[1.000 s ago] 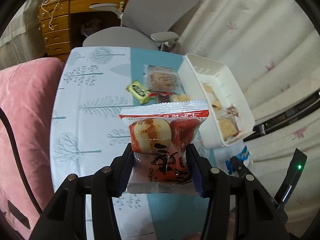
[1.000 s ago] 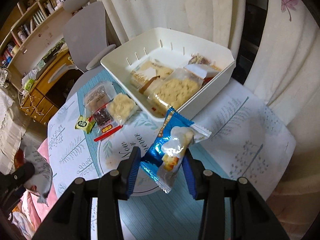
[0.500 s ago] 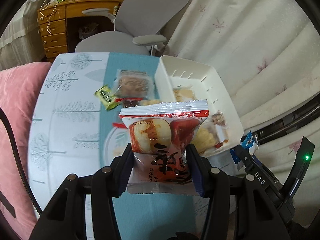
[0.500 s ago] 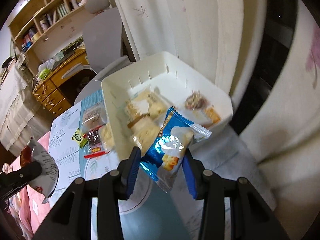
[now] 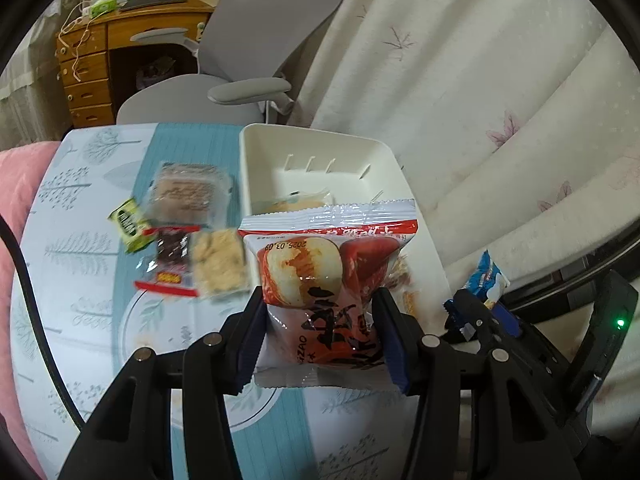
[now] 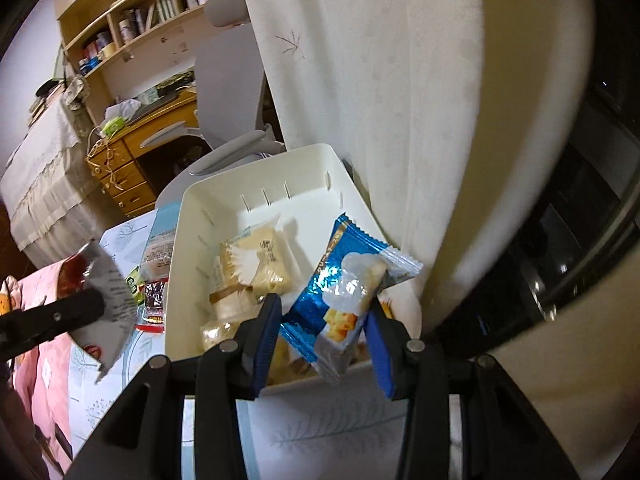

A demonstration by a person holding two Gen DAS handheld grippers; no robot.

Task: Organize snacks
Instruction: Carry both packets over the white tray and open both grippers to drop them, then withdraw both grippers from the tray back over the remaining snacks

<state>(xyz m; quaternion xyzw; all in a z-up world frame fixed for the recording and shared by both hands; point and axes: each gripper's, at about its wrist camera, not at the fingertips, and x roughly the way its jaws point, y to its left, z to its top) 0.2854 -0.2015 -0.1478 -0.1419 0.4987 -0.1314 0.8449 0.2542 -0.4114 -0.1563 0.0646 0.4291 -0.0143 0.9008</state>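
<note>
My left gripper [image 5: 320,336] is shut on a red and white snack packet [image 5: 324,280], held above the near rim of the white bin [image 5: 256,184]. My right gripper [image 6: 324,340] is shut on a blue snack packet [image 6: 344,292] over the same white bin [image 6: 188,240], which holds several pale wrapped snacks. The right gripper with its blue packet [image 5: 486,276] shows at the right of the left wrist view. Left of the bin several loose snacks lie on the table, among them a green packet [image 5: 128,220] and a crumbly square [image 5: 218,264].
The table [image 5: 80,264] wears a pale tree-print cloth with a teal stripe. A grey office chair [image 5: 240,64] and a wooden desk [image 5: 88,60] stand beyond it. Curtains [image 6: 380,80] hang close behind the bin. A pink cushion [image 5: 16,184] lies at the table's left.
Both grippers have carried their packets toward the white bin, which now sits under them. The right gripper has rolled and now hangs over the bin's inside.
</note>
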